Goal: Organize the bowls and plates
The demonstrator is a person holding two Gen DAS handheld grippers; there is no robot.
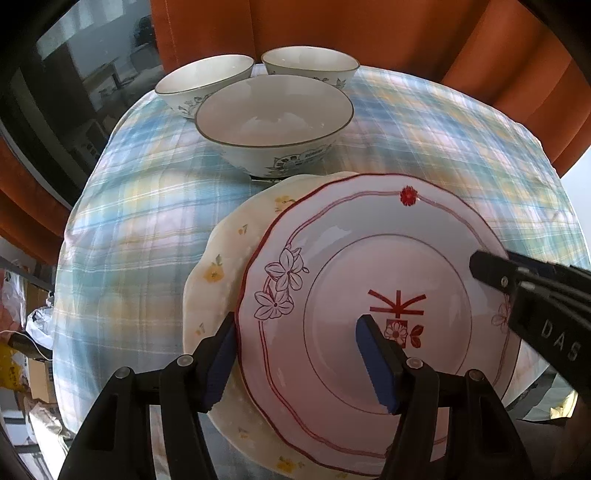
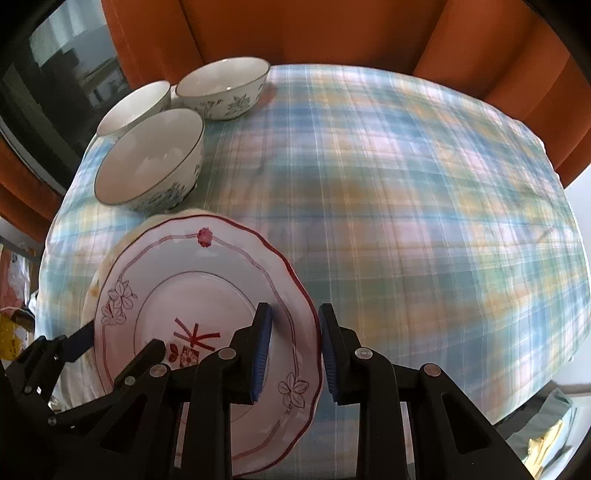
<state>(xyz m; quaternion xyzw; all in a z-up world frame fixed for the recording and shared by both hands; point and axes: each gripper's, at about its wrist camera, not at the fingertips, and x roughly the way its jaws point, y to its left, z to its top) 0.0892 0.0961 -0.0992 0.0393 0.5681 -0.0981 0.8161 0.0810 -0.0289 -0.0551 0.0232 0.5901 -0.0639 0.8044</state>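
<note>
A white plate with red trim and flowers (image 1: 332, 266) lies on top of a cream plate with yellow flowers (image 1: 214, 266); it also shows in the right wrist view (image 2: 207, 280). My left gripper (image 1: 295, 354) is open, its fingers straddling the red plate's left rim. My right gripper (image 2: 295, 350) is open, its fingers straddling the plate's right rim; it also shows in the left wrist view (image 1: 491, 273). Three white bowls with blue-grey flowers stand behind: a large one (image 1: 273, 122) and two smaller ones (image 1: 203, 81) (image 1: 310, 62).
The plaid blue, yellow and white tablecloth (image 2: 406, 206) covers the round table. Orange curtains (image 2: 332, 29) hang behind it. A dark window (image 1: 74, 74) is at the far left. Clutter lies on the floor at left (image 1: 22, 332).
</note>
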